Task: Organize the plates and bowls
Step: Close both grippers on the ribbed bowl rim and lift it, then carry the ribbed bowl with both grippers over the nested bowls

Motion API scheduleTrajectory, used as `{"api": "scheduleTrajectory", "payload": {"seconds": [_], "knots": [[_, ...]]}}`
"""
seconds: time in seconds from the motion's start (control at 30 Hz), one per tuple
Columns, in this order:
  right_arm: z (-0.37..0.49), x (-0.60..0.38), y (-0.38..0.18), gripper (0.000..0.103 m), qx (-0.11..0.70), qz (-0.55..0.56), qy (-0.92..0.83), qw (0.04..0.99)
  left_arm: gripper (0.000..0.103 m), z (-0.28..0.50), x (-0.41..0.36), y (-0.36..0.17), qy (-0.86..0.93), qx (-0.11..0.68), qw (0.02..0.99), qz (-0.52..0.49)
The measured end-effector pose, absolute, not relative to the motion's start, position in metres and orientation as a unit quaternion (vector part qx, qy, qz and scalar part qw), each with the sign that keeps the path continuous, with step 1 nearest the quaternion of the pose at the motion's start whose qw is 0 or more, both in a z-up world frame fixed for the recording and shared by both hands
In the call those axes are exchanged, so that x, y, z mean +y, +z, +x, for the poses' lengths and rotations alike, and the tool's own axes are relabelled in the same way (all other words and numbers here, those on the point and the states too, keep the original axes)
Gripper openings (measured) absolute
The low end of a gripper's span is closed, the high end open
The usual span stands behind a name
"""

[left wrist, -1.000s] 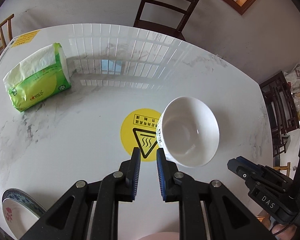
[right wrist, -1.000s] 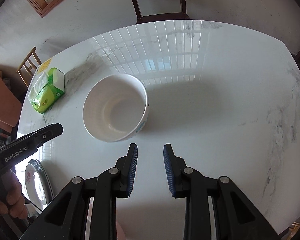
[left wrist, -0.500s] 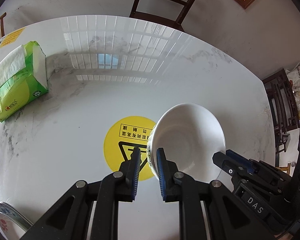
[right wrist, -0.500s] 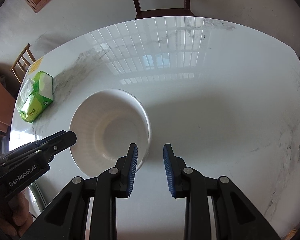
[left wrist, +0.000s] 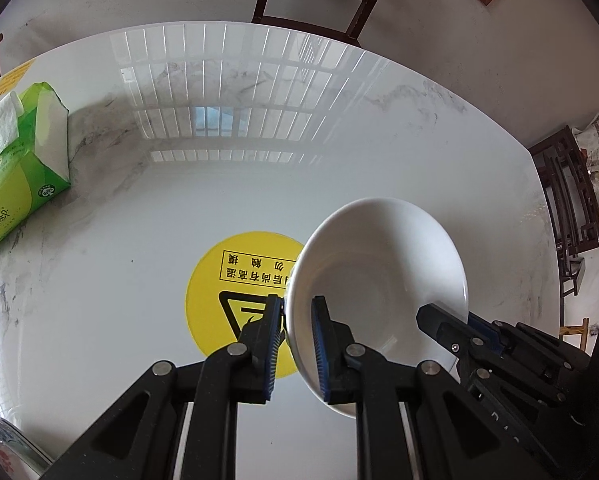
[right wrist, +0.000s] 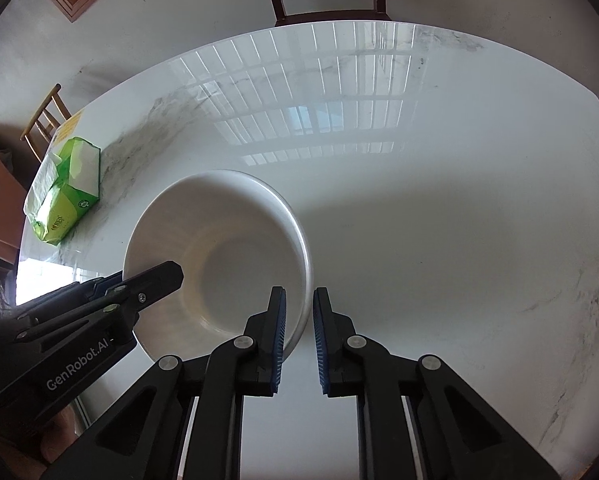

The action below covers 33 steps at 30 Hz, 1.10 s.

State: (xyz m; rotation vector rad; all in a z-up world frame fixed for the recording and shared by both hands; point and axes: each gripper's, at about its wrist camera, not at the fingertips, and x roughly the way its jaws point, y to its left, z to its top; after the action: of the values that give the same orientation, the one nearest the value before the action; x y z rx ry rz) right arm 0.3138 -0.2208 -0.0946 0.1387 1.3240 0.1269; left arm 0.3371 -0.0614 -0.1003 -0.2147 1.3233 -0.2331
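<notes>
White bowl [left wrist: 379,276] standing on the marble table [left wrist: 259,168], its left rim overlapping the yellow warning sticker [left wrist: 235,280]; both grippers straddle opposite sides of its rim. Left gripper [left wrist: 295,328]: one blue-padded finger outside the wall, the other inside the bowl, with the rim between them; the pads sit close to the porcelain, but a firm clamp cannot be confirmed from either view. Right gripper [right wrist: 299,320]: inner finger inside the bowl, outer finger beyond the rim, a visible gap remaining on the outer side, so the jaws appear not yet clenched. The step in hand is judged to be securing the bowl by its rim for a lift towards the patterned plate [left wrist: 7,452] at the table's near-left edge. To do this well: seat each rim deep between the pads before closing, since glazed porcelain is likely to slip at the fingertips; close both sides evenly, so that the bowl does not skid across the glossy top; lift straight up and level, keeping the two grippers at a constant separation. The green tissue pack [right wrist: 65,196] lies well apart at far left and should not interfere.
</notes>
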Motion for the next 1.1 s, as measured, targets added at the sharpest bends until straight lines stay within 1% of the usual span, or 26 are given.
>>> {"api": "scheduleTrajectory", "payload": {"seconds": [0.4, 0.7, 1.1], "knots": [[0.303, -0.221, -0.089, 0.012, 0.609, 0.053, 0.045, 0.79, 0.012, 0.326, -0.066, -0.098, -0.109, 0.613, 0.775, -0.105], [0.286, -0.218, -0.066, 0.012, 0.596, 0.054, 0.044, 0.8, 0.012, 0.31, -0.061, -0.069, -0.111, 0.596, 0.789, -0.103], [0.246, -0.208, -0.032, 0.012, 0.576, 0.052, 0.052, 0.814, 0.012, 0.267, -0.051, -0.035, -0.108, 0.577, 0.804, -0.094]]}}
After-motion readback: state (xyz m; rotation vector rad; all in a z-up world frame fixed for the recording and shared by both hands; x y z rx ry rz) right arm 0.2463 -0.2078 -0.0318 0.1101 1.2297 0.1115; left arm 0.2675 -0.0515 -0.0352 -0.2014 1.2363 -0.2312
